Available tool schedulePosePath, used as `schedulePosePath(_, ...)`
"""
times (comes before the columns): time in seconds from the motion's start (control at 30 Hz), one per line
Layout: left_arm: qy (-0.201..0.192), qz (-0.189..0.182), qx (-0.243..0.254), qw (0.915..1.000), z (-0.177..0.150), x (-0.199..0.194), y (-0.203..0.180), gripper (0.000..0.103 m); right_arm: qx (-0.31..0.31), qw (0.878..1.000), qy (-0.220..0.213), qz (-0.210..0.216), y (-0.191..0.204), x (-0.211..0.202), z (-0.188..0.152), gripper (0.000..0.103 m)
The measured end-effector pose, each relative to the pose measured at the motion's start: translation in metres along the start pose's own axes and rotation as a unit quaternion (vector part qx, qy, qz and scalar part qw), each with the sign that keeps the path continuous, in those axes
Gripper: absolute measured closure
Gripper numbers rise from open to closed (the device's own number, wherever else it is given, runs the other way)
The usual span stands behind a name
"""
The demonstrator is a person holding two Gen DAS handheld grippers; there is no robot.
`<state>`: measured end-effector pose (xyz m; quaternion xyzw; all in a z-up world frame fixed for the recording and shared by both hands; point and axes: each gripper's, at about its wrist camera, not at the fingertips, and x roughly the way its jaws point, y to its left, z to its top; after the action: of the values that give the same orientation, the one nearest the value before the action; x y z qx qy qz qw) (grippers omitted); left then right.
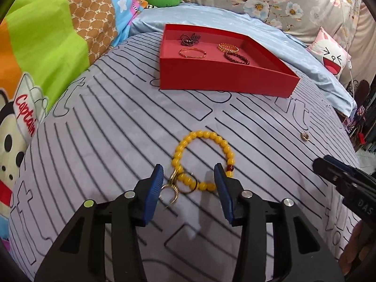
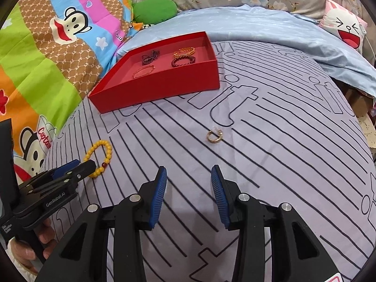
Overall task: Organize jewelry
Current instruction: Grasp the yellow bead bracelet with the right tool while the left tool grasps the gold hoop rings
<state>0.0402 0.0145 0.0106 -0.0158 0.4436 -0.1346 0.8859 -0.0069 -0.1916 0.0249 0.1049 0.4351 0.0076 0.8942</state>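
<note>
Bedsheet: pale lilac cotton sheet with black line print [image 2: 270, 141], lying spread underneath.
Quilt: bright cartoon-monkey patchwork quilt [image 2: 47, 54], bunching at the left.
Blanket: light blue satin blanket [image 1: 270, 30], lying crumpled behind.
Cushions: round green plush cushion [image 2: 154, 9] and pink laughing-face pillow [image 2: 345, 30], resting behind.

Open striped bedsheet [image 2: 270, 141] is left between the grippers and the red tray [image 2: 164, 87], broken only by a small gold ring [image 2: 214, 136] and the yellow bead bracelet [image 1: 204, 155]. The left side is walled off by a cartoon quilt [image 2: 47, 58], the far side by rumpled blue fabric [image 2: 270, 28].
</note>
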Motion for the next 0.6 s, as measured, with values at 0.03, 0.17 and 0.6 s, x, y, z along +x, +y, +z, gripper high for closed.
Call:
schedulePosePath(0.03,-0.001,-0.003,-0.003,1.0,-0.002,-0.005,0.002,0.06,-0.003,1.0,0.002,0.004,0.004,0.001,0.0,0.064)
schedulePosePath(0.17,0.0,0.0,-0.008,1.0,-0.009,-0.016,0.01,0.059,-0.02,0.999,0.011,0.028,0.026,0.008,-0.001,0.064)
schedulePosePath(0.6,0.01,0.007,-0.024,0.9997,-0.025,-0.024,0.035,0.059,-0.089,0.995,0.021,0.049,0.094,0.046,0.017,0.065)
